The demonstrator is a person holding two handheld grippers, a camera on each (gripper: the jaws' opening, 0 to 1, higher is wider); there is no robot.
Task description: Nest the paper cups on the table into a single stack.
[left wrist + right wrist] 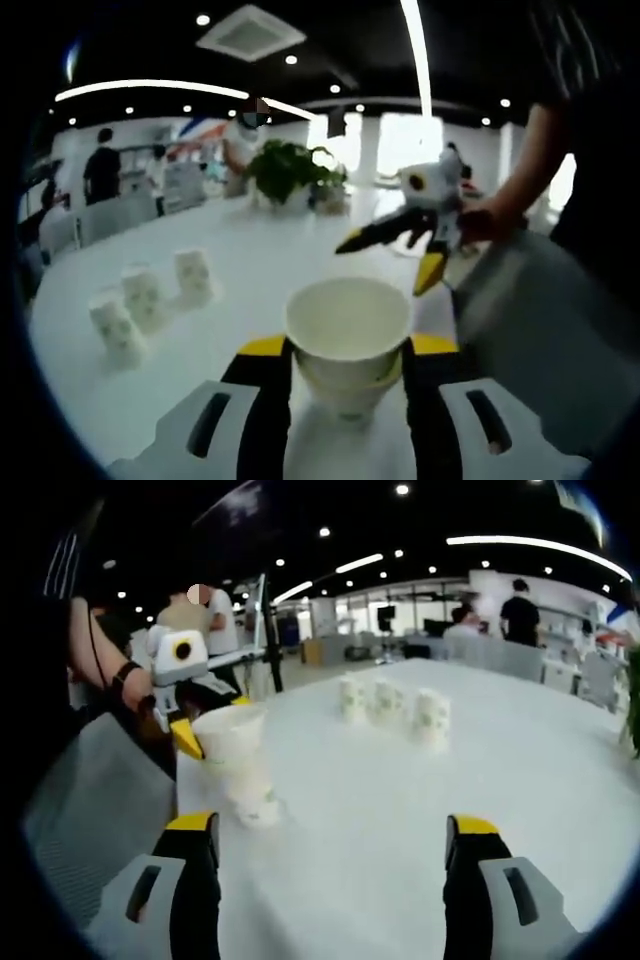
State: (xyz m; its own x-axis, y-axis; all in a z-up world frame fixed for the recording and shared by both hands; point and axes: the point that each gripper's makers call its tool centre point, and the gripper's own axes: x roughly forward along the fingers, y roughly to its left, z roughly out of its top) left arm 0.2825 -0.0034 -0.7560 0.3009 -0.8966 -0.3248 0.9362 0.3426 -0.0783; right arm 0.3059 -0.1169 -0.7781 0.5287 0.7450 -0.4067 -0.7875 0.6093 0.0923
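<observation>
Near the table [520,780] edge, the nested cups [348,340] stand between the left gripper [348,375] jaws. Three single cups [388,702] line up further in — upside down, just beside each other. The right gripper [330,830] sits by the stack, and a plant [290,170] stands at the far end.

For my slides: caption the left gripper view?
Left gripper grips nested paper cups; three cups wait on the table.

A leafy potted plant [290,170] stands at the far end of the white counter [250,260]. Behind the plant, people [102,165] stand in an office lit by ceiling light strips [150,88].
</observation>
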